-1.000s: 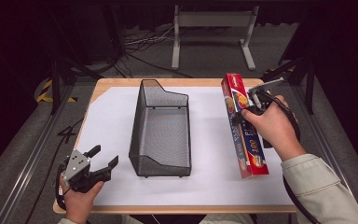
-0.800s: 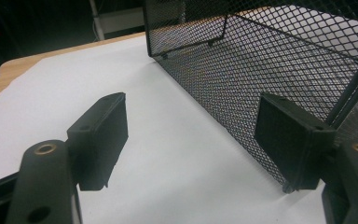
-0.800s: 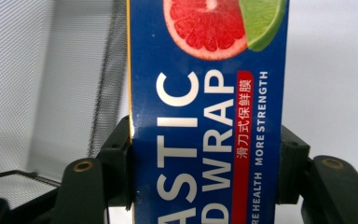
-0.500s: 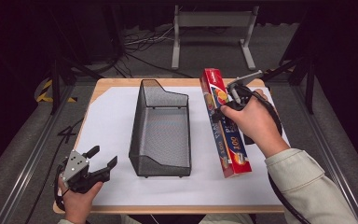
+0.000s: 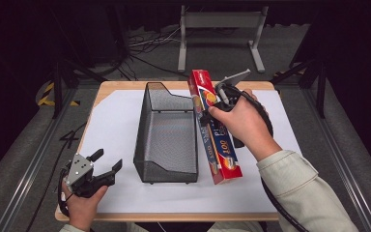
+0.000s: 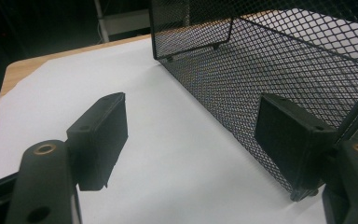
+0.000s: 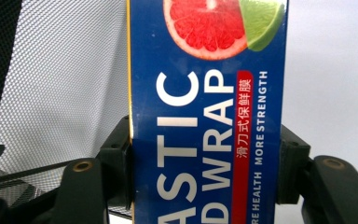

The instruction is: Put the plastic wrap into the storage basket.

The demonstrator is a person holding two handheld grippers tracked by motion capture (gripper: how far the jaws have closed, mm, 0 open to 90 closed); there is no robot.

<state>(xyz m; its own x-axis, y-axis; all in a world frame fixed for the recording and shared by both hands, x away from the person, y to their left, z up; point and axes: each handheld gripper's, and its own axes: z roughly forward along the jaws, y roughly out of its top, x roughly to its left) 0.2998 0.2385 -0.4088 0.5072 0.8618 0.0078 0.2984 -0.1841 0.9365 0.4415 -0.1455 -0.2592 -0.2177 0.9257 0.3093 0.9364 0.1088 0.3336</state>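
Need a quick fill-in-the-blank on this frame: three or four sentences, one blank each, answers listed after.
1. The right claw is shut on the box of plastic ____.
2. The left claw holds nothing; its jaws stand ____.
3. The black basket in the middle of the table is made of wire ____.
4. The fruit pictured beside the lime wedge on the box is a cut ____.

Missing words: wrap; open; mesh; grapefruit

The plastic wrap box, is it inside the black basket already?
No, the plastic wrap box is clamped in the right gripper just outside the mesh basket's right wall.
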